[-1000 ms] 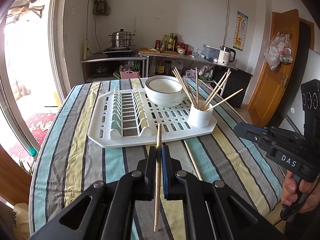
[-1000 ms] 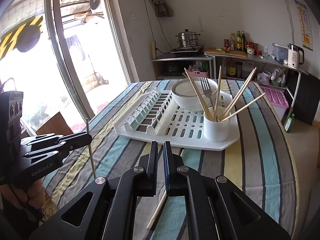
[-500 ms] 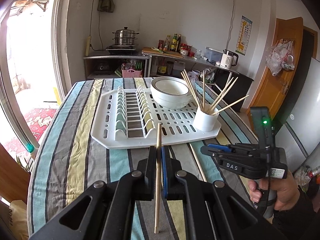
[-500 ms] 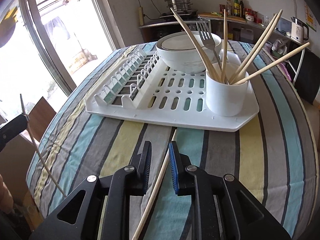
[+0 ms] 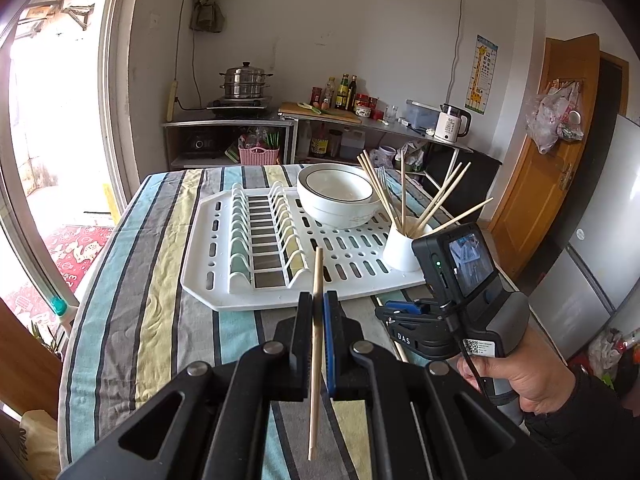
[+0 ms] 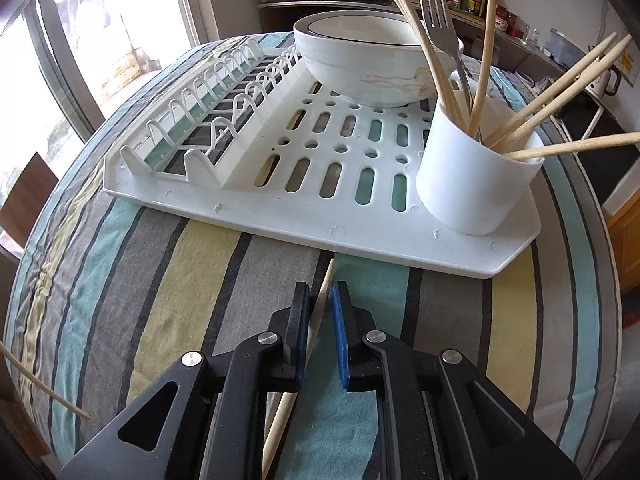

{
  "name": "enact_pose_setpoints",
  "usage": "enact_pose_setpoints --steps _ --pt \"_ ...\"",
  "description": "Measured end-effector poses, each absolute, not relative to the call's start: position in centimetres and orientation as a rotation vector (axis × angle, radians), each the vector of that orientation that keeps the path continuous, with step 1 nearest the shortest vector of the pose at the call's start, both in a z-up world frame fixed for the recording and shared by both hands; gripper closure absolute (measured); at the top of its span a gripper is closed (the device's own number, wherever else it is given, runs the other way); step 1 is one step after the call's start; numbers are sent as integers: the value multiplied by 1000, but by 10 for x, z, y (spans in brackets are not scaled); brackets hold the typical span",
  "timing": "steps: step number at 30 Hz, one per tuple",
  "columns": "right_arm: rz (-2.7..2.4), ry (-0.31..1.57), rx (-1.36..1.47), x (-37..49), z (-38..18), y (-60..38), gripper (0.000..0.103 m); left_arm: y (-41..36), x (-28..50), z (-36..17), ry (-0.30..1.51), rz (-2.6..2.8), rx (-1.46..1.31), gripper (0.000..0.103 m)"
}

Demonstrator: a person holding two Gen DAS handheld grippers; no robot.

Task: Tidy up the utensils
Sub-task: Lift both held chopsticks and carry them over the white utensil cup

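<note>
Fingers of the left gripper (image 5: 316, 308) are clamped on a chopstick (image 5: 317, 268), which stands nearly upright between the pads above the tabletop's (image 5: 160, 320) near edge, its tip rising in front of the white drying rack (image 5: 208, 280). That grip looks sound, so this hand probably only needs to hold steady and keep its stick clear of the other hand's work.

To its right, the right gripper (image 6: 321, 290) is tilted down over a second chopstick (image 6: 330, 269) lying on the striped cloth just short of the rack's near edge. Its jaws are closing with the stick between them. The stick runs close against the left pad, while a gap shows at the blue pad, so the pinch does not look complete.

The step in hand appears to be picking up this loose stick. To do it well, the pads should meet the stick squarely across its width. It lies at a slant to the jaws, so a slight turn of the wrist would help it seat flat instead of rolling out. The tips should stay low enough to catch the wood without bunching the cloth.

Further right, the white cup (image 6: 472, 184) stands at the rack's near right corner, already holding several chopsticks and a fork (image 6: 438, 8). The lift should go straight up before swinging right, approaching the cup from above so that the splayed sticks are not knocked.
</note>
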State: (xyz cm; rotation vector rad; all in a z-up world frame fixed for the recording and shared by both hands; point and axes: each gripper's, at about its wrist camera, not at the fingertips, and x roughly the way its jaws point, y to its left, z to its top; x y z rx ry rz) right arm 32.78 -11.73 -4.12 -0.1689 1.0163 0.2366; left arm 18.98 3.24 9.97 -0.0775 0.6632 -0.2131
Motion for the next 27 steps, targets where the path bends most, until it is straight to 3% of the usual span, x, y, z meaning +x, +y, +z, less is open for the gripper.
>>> enact_pose_setpoints --steps 7,27 --pt "280 990 -138 315 -28 -120 98 30 190 100 665 -218 -73 97" --pt "350 644 10 230 88 -180 98 15 176 124 623 -234 -67 97"
